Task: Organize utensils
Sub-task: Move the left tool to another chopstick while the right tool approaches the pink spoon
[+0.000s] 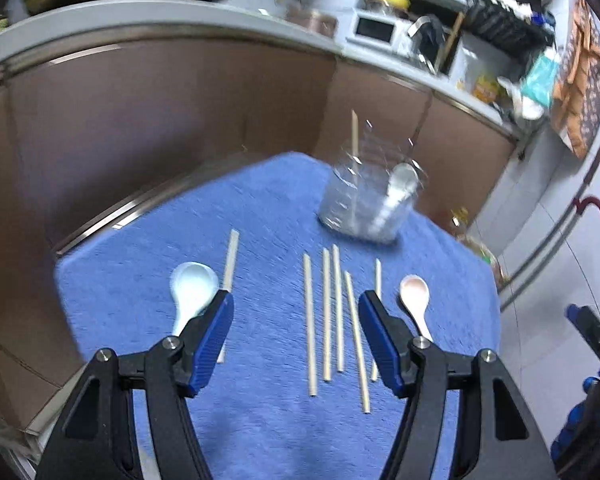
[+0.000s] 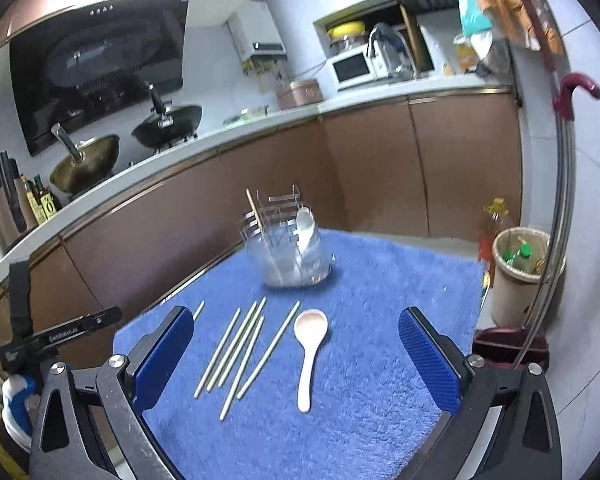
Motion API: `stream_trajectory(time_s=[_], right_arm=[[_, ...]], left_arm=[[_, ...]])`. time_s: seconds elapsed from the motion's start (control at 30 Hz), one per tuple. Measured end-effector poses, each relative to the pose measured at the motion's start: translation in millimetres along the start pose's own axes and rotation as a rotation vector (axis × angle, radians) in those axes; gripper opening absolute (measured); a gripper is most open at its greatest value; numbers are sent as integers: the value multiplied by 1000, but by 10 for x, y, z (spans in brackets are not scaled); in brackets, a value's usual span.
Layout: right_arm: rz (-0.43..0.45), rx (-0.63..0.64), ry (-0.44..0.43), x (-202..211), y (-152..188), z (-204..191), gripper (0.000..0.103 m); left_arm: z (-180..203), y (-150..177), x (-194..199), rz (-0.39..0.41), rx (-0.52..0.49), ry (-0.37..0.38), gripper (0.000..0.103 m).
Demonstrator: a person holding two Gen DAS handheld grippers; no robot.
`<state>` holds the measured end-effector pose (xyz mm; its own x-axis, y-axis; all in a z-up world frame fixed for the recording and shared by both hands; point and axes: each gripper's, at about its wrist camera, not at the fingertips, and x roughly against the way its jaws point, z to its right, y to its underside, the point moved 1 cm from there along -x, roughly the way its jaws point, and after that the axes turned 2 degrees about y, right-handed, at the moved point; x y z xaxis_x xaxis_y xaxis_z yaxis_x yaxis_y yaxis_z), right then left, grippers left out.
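Observation:
A clear holder (image 1: 366,200) (image 2: 294,254) stands at the far side of the blue towel (image 1: 260,420) (image 2: 360,400). It holds one chopstick (image 1: 355,136) (image 2: 256,210) and a white spoon (image 1: 396,192) (image 2: 305,226). Several wooden chopsticks (image 1: 328,316) (image 2: 240,348) lie side by side on the towel. A pale blue spoon (image 1: 190,290) lies left, a pinkish spoon (image 1: 416,298) (image 2: 309,344) right. My left gripper (image 1: 296,300) is open above the chopsticks. My right gripper (image 2: 296,316) is open and empty above the pinkish spoon.
Brown cabinets and a white counter (image 2: 180,148) run behind the table, with woks (image 2: 168,124) and a microwave (image 2: 352,66). A bin with bottles (image 2: 518,276) stands on the floor at the right. The towel's edges drop off left and right.

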<state>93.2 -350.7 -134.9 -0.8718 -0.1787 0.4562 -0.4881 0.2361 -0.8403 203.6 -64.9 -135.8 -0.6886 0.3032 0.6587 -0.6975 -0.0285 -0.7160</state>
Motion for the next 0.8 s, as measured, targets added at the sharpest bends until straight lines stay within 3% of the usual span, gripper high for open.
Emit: stream_trajectory(time_s=[0.1, 0.2, 0.4, 0.67, 0.73, 0.8], right_arm=[[-77, -12, -28, -234, 66, 126, 83], [-145, -34, -60, -480, 145, 268, 65], [-241, -64, -117, -929, 259, 509, 57], [-359, -79, -214, -1505, 246, 643, 49], [-388, -74, -236, -1656, 224, 644, 49], [-410, -69, -243, -1766, 212, 648, 49]], left_arm=[[151, -94, -351, -103, -18, 57, 63], [250, -192, -695, -184, -29, 63, 63], [380, -372, -1433, -317, -80, 20, 63], [356, -486, -1962, -410, -87, -28, 62], [325, -499, -2043, -430, -73, -18, 58], [317, -505, -2115, -451, -64, -3, 45]])
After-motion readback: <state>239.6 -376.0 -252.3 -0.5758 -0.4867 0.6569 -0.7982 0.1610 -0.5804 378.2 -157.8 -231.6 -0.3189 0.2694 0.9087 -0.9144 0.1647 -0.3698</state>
